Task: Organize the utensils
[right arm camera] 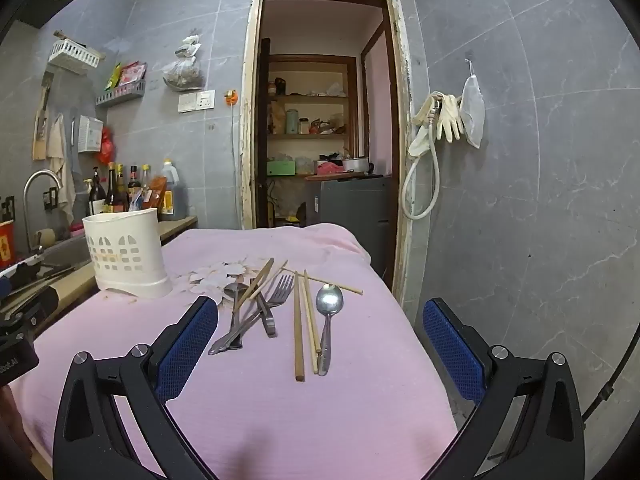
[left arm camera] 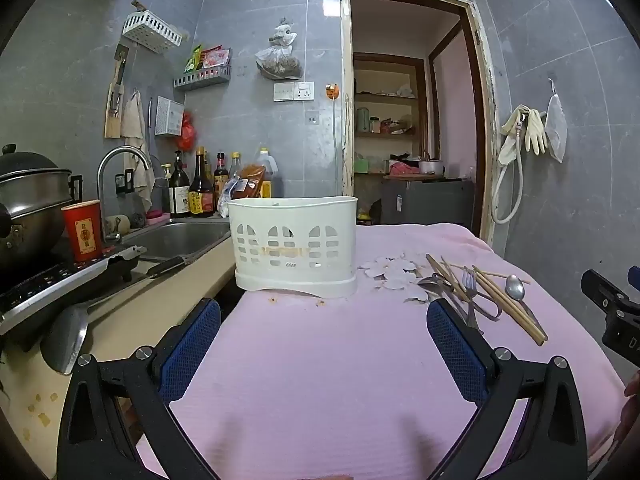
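Pink cloth [right arm camera: 280, 400] covered the worktop, its right edge dropping off close beside the grey tiled wall and its far edge ending at the doorway [right arm camera: 324, 120]. Bare cloth lay in front of both tongs, open room to move.

Left tongs [left arm camera: 324, 320] were spread wide, nothing between the blue pads [left arm camera: 188, 348]. White slotted holder [left arm camera: 296, 244] stood upright straight ahead of them near the cloth's left edge, apart from the fingertips. Beyond that edge: counter strip, sink [left arm camera: 180, 236], red cup [left arm camera: 83, 230].

Right tongs [right arm camera: 320, 320] were also spread wide and held nothing. Utensils lay flat on the cloth between and just beyond their pads: spoon [right arm camera: 329, 312] on the right, a pair of chopsticks [right arm camera: 304, 320] just beside it on its left, fork [right arm camera: 276, 292] crossing a second spoon [right arm camera: 236, 296] and more chopsticks [right arm camera: 260, 276] nearer the left pad. One thin stick [right arm camera: 332, 283] lay crosswise behind them. Holder [right arm camera: 128, 252] stood ahead-left of the pile, well apart. Flower print [right arm camera: 220, 276] showed on the cloth under the pile's far end.
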A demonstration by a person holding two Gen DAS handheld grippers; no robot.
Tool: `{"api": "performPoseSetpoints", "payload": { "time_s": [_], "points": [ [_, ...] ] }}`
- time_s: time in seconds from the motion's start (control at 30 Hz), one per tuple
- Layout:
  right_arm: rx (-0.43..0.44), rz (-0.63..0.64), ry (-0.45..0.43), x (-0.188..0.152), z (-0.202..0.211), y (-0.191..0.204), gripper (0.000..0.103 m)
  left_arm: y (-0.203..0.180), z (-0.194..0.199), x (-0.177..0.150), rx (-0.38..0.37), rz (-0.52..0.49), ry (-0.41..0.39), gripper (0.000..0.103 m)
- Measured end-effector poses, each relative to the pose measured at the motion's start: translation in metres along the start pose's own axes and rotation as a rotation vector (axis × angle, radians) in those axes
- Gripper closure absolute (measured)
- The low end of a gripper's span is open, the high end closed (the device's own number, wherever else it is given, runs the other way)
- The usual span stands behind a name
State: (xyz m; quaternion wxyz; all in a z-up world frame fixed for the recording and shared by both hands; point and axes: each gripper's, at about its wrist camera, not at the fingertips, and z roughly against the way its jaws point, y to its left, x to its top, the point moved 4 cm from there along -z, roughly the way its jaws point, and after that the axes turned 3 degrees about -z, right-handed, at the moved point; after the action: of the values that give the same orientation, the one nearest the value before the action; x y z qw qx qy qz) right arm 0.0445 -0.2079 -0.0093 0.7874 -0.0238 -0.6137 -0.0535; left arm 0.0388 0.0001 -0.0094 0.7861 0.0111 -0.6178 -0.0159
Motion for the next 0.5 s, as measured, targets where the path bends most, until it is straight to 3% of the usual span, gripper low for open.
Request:
{"api": "performPoseSetpoints", "payload": {
  "time_s": [0.5],
  "points": [
    [0.000,-0.007,0.000,-0.003,-0.002,-0.002,0.000,0.003,-0.010,-0.007,-0.007,-0.001,0.023,0.002]
  ]
}}
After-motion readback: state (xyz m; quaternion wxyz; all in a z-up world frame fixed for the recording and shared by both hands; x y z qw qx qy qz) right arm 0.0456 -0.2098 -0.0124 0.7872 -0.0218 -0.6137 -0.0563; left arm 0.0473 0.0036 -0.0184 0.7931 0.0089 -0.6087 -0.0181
